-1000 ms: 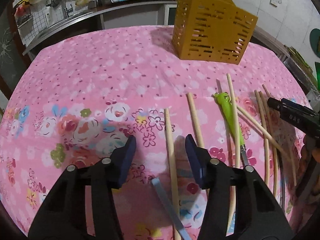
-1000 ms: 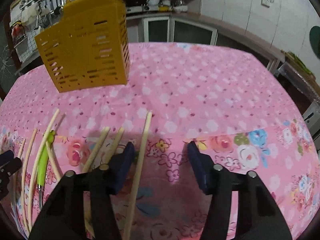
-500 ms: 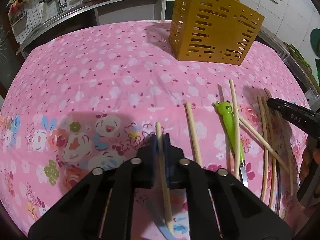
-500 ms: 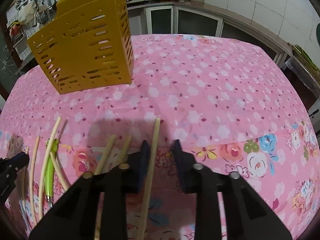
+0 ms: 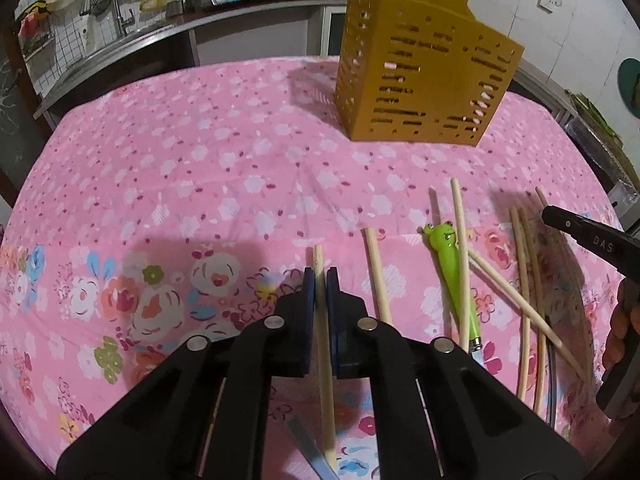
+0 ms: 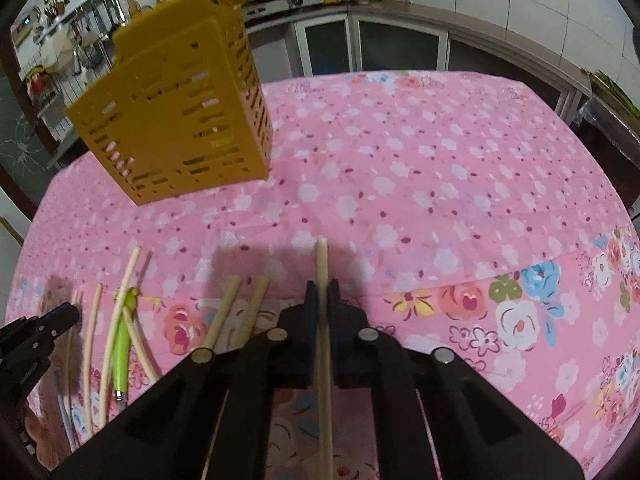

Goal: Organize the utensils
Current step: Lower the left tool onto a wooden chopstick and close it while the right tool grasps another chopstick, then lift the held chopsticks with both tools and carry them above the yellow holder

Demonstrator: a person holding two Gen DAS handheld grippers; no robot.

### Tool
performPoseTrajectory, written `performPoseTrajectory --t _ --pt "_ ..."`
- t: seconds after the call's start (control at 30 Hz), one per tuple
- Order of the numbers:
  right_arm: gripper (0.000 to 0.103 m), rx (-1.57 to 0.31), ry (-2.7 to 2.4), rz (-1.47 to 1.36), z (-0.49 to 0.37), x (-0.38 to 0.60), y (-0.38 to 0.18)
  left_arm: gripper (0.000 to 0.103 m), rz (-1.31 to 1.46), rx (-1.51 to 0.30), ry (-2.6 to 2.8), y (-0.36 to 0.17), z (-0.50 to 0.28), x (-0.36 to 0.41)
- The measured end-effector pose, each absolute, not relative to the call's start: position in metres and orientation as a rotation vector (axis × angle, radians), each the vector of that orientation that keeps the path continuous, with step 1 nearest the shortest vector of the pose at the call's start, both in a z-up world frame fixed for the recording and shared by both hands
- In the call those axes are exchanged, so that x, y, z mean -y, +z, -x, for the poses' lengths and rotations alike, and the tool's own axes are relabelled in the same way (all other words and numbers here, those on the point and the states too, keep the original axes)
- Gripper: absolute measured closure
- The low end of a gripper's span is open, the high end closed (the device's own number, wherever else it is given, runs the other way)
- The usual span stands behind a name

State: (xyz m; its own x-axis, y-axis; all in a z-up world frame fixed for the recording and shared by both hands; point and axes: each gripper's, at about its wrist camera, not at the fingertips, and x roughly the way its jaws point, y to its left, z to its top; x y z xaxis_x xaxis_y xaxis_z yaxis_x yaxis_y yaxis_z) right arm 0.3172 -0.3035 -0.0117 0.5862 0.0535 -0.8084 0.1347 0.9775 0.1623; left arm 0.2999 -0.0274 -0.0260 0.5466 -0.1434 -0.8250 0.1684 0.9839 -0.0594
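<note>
A bench under a pink floral cloth (image 5: 200,168) carries a slotted mustard-yellow plastic utensil holder (image 5: 420,84) standing upright at its far side. Nearer lie loose pale wooden chopsticks (image 5: 524,300) and a green frog-headed utensil (image 5: 452,264), crossed by one stick. The left gripper (image 5: 320,280) has its jaws clamped on a wooden chopstick (image 5: 319,256). The right gripper (image 6: 321,292) likewise pinches another wooden chopstick (image 6: 321,260).

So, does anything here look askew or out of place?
Yes: the chopsticks lie scattered and crossing on the cloth, one over the green frog-topped utensil. The yellow holder stands upright.
</note>
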Motion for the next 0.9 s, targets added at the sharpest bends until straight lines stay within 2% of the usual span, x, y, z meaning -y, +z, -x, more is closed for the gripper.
performPoseTrajectory --t 0.4,0.9 --pt "0.097 -0.783 0.022 -0.294 -0.294 0.304 0.026 0.099 0.01 -0.78 -0.196 0.028 -0.284 0.02" --pt "0.097 -0.484 0.106 -0.312 -0.275 0.295 0.096 0.099 -0.002 -0.502 -0.185 0.101 -0.268 0.022"
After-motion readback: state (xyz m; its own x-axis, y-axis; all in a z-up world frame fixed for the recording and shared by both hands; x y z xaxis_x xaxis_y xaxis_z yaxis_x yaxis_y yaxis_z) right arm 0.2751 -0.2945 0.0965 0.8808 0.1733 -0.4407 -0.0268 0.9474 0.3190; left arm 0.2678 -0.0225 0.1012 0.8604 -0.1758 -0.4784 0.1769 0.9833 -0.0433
